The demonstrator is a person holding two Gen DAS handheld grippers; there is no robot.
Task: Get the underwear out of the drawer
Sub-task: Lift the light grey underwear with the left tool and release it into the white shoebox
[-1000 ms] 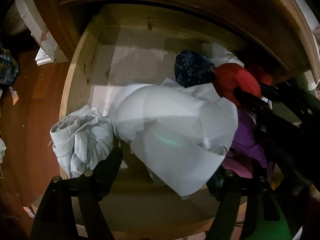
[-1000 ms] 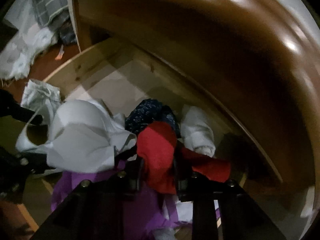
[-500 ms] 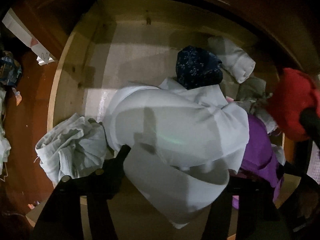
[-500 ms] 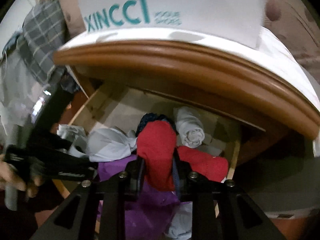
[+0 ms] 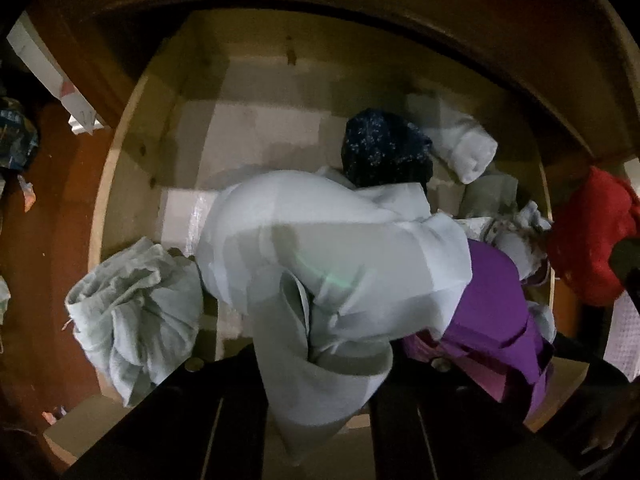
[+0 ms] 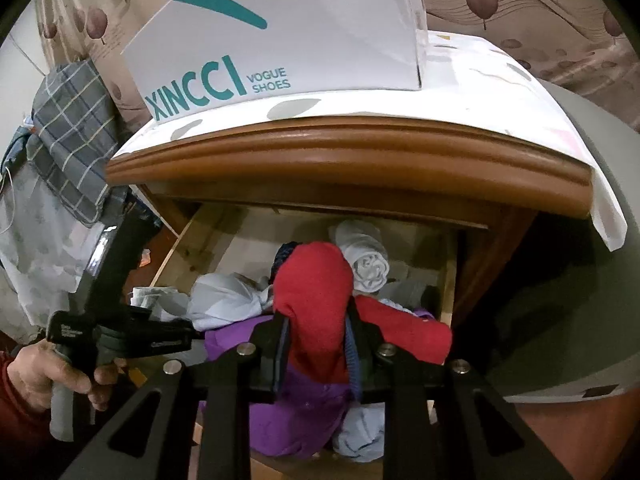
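The open wooden drawer (image 5: 120, 200) holds a heap of clothes. On top lies a white padded undergarment (image 5: 320, 240). My left gripper (image 5: 316, 364) points down at the heap, and its jaws are closing tight on a fold of that undergarment, pinching the cloth between them. My right gripper (image 6: 316, 316) is shut on a red piece of underwear (image 6: 316, 280), which bulges above the fingers and trails off to the right. In the left wrist view the red underwear (image 5: 588, 236) hangs past the drawer's right edge.
Also in the drawer are a navy dotted garment (image 5: 384, 152), a rolled white cloth (image 5: 460, 152) and a purple garment (image 5: 496, 300). A pale crumpled cloth (image 5: 132, 312) hangs over the left rim. The cabinet top (image 6: 340, 152) overhangs the drawer and carries a shoe box (image 6: 280, 40). A hand (image 6: 48, 376) grips the left tool.
The left jaws went from wide apart to pinched on the white undergarment. The right gripper lifted the red underwear up and back out of the drawer and rolled level.
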